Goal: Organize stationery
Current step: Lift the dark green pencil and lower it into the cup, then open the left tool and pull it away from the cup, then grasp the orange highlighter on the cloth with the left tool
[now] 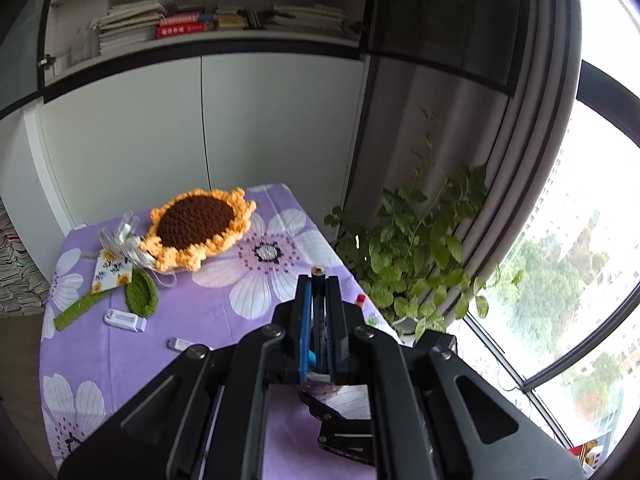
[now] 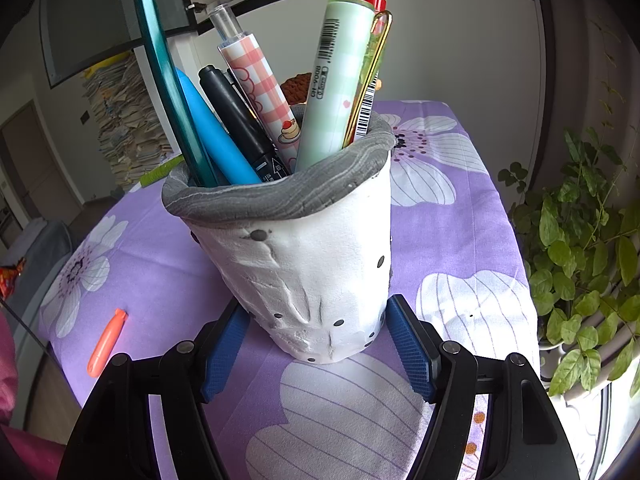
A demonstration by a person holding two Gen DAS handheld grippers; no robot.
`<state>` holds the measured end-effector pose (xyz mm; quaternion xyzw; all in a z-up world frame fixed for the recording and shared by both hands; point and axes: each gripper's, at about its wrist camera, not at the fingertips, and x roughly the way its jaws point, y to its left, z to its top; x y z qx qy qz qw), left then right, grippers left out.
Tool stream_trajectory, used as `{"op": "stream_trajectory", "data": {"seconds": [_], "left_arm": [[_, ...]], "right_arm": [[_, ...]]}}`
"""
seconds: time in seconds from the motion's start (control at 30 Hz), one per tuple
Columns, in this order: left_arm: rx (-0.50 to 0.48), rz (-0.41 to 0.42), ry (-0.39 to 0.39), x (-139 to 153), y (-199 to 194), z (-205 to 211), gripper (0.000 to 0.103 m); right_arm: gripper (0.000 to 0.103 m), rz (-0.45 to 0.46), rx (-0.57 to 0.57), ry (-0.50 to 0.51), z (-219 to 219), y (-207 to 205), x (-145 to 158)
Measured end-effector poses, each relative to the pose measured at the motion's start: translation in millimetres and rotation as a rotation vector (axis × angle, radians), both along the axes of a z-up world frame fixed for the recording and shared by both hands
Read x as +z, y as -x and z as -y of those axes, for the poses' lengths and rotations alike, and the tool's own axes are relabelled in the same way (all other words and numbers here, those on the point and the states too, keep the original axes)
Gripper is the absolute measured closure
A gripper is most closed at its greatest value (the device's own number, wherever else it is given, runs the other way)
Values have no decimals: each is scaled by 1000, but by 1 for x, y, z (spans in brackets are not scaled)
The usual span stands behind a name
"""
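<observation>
My left gripper [image 1: 319, 280] is shut on a dark teal pencil [image 1: 318, 276], held upright above the table; the pencil's shaft [image 2: 160, 72] reaches down into the holder in the right wrist view. My right gripper [image 2: 316, 312] is shut on the white clay pen holder [image 2: 312, 264] with a grey rim, its blue pads [image 2: 224, 352] against the base on both sides. The holder stands on the purple floral tablecloth [image 2: 460, 216] and holds several pens: a blue one [image 2: 212, 136], a black marker [image 2: 240, 120], a pink checked pen [image 2: 260, 92] and a green pen [image 2: 336, 80].
An orange pen cap [image 2: 107, 342] lies left of the holder. Further back lie a crochet sunflower [image 1: 196, 228], a green crochet leaf [image 1: 141, 293], a green ruler [image 1: 80, 312], a white correction tape [image 1: 125, 320] and an eraser [image 1: 180, 345]. A potted plant [image 1: 416, 256] stands off the table's right edge.
</observation>
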<state>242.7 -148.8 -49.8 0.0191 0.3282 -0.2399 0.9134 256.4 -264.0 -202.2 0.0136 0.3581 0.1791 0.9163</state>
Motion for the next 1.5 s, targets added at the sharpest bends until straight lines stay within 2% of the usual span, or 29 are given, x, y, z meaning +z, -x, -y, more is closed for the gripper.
{"op": "stream_trajectory", "data": {"seconds": [0.27, 0.37, 0.4, 0.43, 0.47, 0.5, 0.53, 0.63, 0.83, 0.97, 1.07, 1.17, 1.23, 1.27, 1.33, 1.43, 1.5], "left_arm": [[-35, -60, -85, -23, -4, 11, 96], [-28, -73, -73, -21, -5, 3, 93], [-17, -70, -64, -18, -4, -2, 86], [8, -60, -53, -15, -4, -10, 72], [36, -49, -47, -13, -4, -17, 63], [64, -38, -44, -12, -3, -24, 48], [99, -23, -45, -12, -1, -32, 42], [177, -47, -105, -28, 3, -54, 42], [242, -301, -186, -92, 14, -92, 45], [269, -436, -168, -121, 12, -106, 47], [310, -503, -148, -136, 7, -113, 50], [305, -590, -91, -151, 2, -115, 51], [301, -621, -84, -158, -1, -114, 52], [308, -626, -91, -160, -2, -114, 53], [313, -638, -101, -164, -4, -111, 72], [311, -627, -112, -163, -4, -107, 84], [294, -646, -102, -165, -5, -102, 85]], "right_arm": [[31, 0, 0, 0, 0, 0, 0], [31, 0, 0, 0, 0, 0, 0], [31, -1, 0, -1, 0, 0, 0], [31, -1, 0, -1, 0, 0, 0], [31, 0, 0, -1, 0, 0, 0], [31, -1, 0, -1, 0, 0, 0], [31, -1, 0, -1, 0, 0, 0], [31, -1, 0, -1, 0, 0, 0], [31, -1, 0, -1, 0, 0, 0], [31, -1, 0, -1, 0, 0, 0], [31, -1, 0, -1, 0, 0, 0], [31, -1, 0, -2, 0, 0, 0], [31, -1, 1, -1, 0, 0, 0], [31, -1, 1, -1, 0, 0, 0], [31, -1, 1, -1, 0, 0, 0], [31, -1, 1, -1, 0, 0, 0], [31, -1, 1, -2, 0, 0, 0]]}}
